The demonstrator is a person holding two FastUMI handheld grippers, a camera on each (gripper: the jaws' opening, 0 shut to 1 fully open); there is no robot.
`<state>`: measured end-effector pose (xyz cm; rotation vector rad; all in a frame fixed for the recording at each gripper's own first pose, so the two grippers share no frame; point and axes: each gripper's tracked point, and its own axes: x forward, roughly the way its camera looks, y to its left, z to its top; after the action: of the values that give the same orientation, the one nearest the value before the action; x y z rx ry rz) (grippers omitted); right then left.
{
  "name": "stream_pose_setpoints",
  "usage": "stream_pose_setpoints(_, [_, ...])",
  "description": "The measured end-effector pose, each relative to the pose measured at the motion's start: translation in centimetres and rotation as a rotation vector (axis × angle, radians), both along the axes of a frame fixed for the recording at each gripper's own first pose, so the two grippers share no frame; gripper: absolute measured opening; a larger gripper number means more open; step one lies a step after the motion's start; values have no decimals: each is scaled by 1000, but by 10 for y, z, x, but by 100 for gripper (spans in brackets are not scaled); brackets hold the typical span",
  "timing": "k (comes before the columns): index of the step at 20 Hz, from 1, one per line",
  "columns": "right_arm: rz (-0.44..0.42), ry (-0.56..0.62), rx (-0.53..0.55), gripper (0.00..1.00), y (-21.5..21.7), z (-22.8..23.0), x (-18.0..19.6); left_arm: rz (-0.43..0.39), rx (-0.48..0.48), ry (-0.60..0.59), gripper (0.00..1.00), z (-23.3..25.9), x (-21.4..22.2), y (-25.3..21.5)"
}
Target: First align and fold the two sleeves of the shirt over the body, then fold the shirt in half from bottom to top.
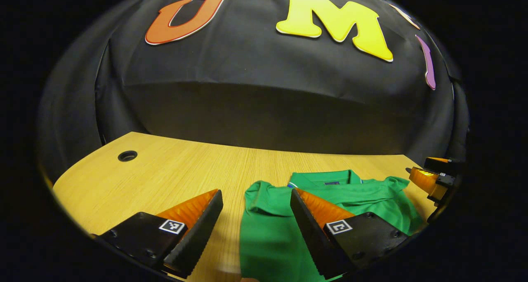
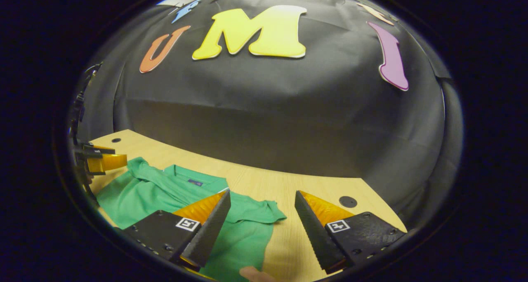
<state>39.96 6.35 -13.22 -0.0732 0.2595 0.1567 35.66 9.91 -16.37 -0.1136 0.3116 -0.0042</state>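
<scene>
Green short-sleeved polo shirt [image 1: 268, 228] lying flat on the pale wooden table [image 1: 165, 170], collar [image 1: 326, 178] at the far side, toward the black cloth wall [image 1: 264, 92]. Seen again in the right gripper view as the same green shirt [image 2: 148, 191] on the same table [image 2: 284, 183].

In the left gripper view: left gripper [image 1: 255, 199] wide open, holding nothing. Near finger on the left over bare wood. Other finger over the green cloth, just in front of the collar. Left sleeve [image 1: 258, 199] showing in the gap between the two fingers, folded in a bit with a soft crease. Cannot tell if either finger touches the cloth. Small round dark hole [image 1: 127, 156] in the table, far off to the left. Other gripper at the right edge, beside the shirt's far shoulder.

In the right gripper view: right gripper [image 2: 262, 199] also wide open, holding nothing. Left finger over the green cloth, right finger over bare wood. Right sleeve [image 2: 255, 210] sticking out sideways into the gap, hem flat on the table. Another small round dark hole [image 2: 347, 201] near the right finger. A bit of a fingertip [image 2: 253, 274] at the bottom edge. Left gripper far off at the left edge, above the other shoulder.
</scene>
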Motion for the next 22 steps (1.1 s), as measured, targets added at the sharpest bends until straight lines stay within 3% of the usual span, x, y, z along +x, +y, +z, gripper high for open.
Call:
stream_pose_setpoints(7, [1, -94, 4, 95, -22, 32, -95, 21, -11, -85, 100, 28, -83, -11])
stream_pose_setpoints(15, [1, -252, 5, 97, -42, 97, -234, -40, 78, -241, 100, 108, -208, -66])
stream_pose_setpoints(20, [-29, -292, -54, 97, -54, 108, -306, -46, 127, -214, 100, 124, -284, -87])
stream_pose_setpoints(22, [-16, -269, -3, 92, -52, 106, -330, -21, 134, -233, 100, 133, -307, -88])
